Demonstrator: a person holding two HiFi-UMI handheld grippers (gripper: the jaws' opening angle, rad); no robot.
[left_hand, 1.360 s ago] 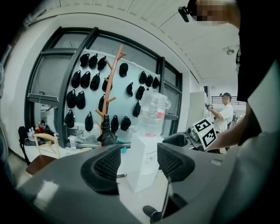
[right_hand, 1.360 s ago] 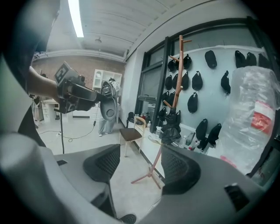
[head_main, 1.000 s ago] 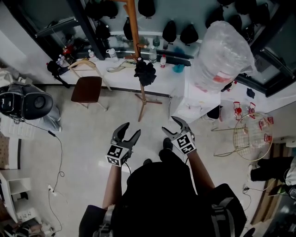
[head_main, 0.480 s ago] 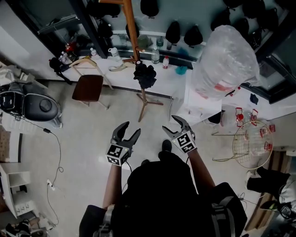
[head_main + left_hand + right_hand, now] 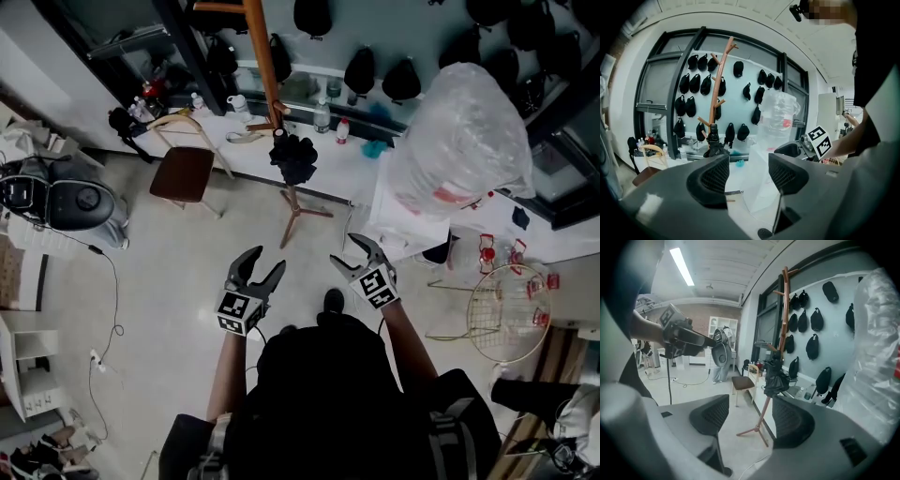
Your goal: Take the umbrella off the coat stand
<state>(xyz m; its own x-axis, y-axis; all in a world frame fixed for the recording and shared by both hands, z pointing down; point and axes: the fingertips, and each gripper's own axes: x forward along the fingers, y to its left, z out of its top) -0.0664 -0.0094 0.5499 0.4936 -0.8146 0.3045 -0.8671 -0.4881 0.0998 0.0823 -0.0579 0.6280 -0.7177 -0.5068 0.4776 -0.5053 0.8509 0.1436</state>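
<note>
A folded black umbrella (image 5: 294, 157) hangs on the wooden coat stand (image 5: 266, 66), whose feet rest on the pale floor. It also shows in the left gripper view as a dark bundle, the umbrella (image 5: 714, 143), and in the right gripper view, the umbrella (image 5: 776, 377) on the coat stand (image 5: 783, 310). My left gripper (image 5: 257, 269) and right gripper (image 5: 354, 253) are held out side by side, well short of the stand. Both stand open with nothing between the jaws.
A large clear plastic bag (image 5: 465, 131) sits on a white counter at the right. A wooden chair (image 5: 184, 172) stands left of the stand, a long white shelf (image 5: 248, 150) with bottles behind it. Black caps (image 5: 359, 67) hang on the wall. A wire basket (image 5: 506, 298) is far right.
The whole view has crept forward: the coat stand, chair and bag sit a little lower and nearer in the head view. Both grippers keep the same open pose.
</note>
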